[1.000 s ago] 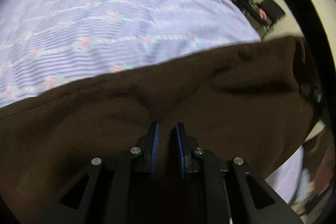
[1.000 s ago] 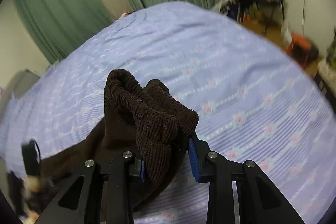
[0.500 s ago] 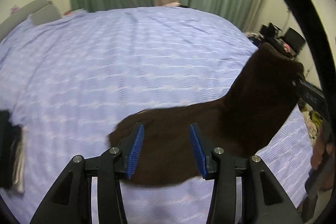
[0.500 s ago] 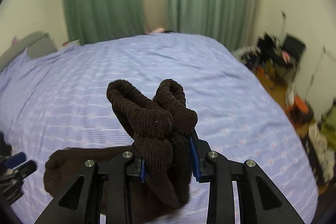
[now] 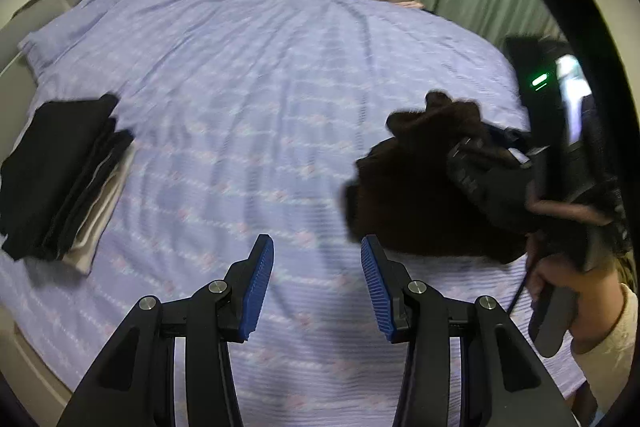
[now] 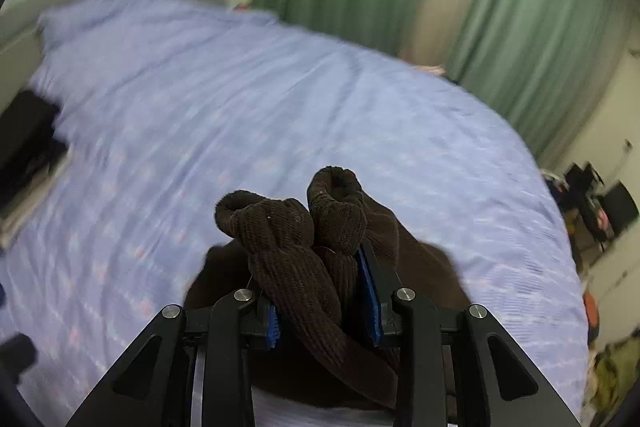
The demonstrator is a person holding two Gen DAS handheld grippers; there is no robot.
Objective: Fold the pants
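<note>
Two tongs: left tongs [image 5: 317, 281] spread, right tongs [image 6: 322, 293] pinching brown pants [image 6: 296, 259]; folded stack [image 5: 60, 175] well apart.

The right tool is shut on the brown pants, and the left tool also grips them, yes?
Not quite. The right tool is shut on the brown pants, but the left tool is open and holds nothing, as the left wrist view shows; the pants lie to its right.

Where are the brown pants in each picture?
Left wrist view: the brown pants are at the right, bunched on the bed and gripped by the right gripper.
Right wrist view: the pants are at bottom center, clamped between the fingers.
Shared landmark: the stack of dark folded clothes at the left.
</note>
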